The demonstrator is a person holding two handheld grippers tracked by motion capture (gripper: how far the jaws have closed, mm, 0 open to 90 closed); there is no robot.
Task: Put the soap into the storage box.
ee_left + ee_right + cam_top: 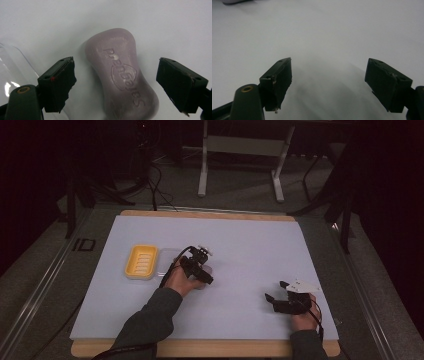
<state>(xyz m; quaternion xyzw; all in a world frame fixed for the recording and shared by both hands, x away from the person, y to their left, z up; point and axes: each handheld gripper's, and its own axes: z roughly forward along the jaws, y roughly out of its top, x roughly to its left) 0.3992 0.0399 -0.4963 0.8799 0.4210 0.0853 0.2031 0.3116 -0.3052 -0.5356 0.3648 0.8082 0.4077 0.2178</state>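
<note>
Left gripper [116,82] straddles soap bar [121,75], lengthwise between open jaws

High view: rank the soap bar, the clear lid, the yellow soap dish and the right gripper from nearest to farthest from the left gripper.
1. Soap bar, right under the open left gripper.
2. Clear lid, just to its left.
3. Yellow soap dish, farther left, beyond the lid.
4. Right gripper, off to the right, near the table's front edge.
</note>
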